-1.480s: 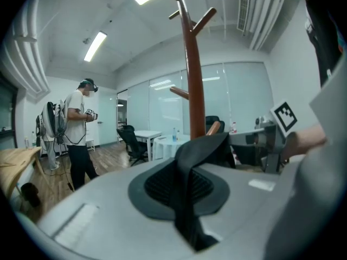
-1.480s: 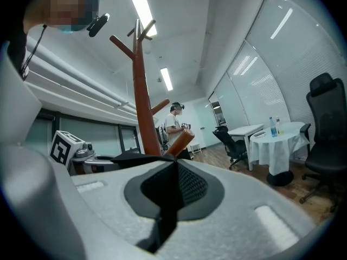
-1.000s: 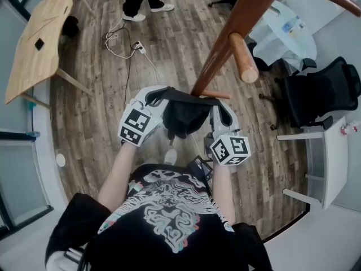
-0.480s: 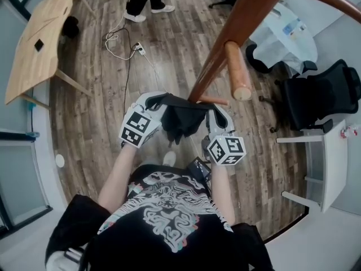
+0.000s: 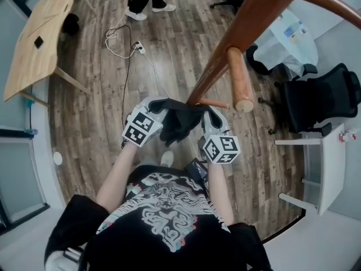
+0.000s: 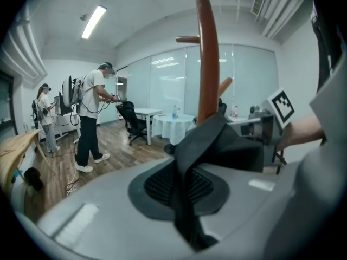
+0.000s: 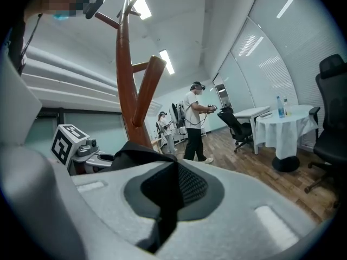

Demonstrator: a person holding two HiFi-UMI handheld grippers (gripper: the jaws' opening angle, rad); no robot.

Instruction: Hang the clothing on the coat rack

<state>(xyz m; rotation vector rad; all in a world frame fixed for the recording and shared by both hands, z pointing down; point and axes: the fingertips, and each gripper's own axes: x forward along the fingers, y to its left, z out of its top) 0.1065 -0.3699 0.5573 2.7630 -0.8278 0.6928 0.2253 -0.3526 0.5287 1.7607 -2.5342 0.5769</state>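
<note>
A black garment (image 5: pixel 179 120) hangs stretched between my two grippers in the head view, close to the brown wooden coat rack (image 5: pixel 237 30). My left gripper (image 5: pixel 153 107) is shut on the garment's left edge; the cloth (image 6: pixel 209 145) is pinched between its pads in the left gripper view. My right gripper (image 5: pixel 210 115) is shut on the right edge, with the dark fabric (image 7: pixel 162 196) clamped between its pads. The rack's pole (image 6: pixel 206 53) rises just behind the garment, and a short peg (image 5: pixel 240 81) sticks out above it. The same pole and peg (image 7: pixel 143 85) show in the right gripper view.
A wooden table (image 5: pixel 39 33) stands at the far left, with cables (image 5: pixel 121 41) on the plank floor. A black office chair (image 5: pixel 318 97) and white tables (image 5: pixel 324 162) are on the right. A person (image 6: pixel 92 118) with a headset stands across the room.
Both grippers have drawn a little closer together and nearer the rack's pole, carrying the garment with them. The rack peg looks slightly lower in the head view.
</note>
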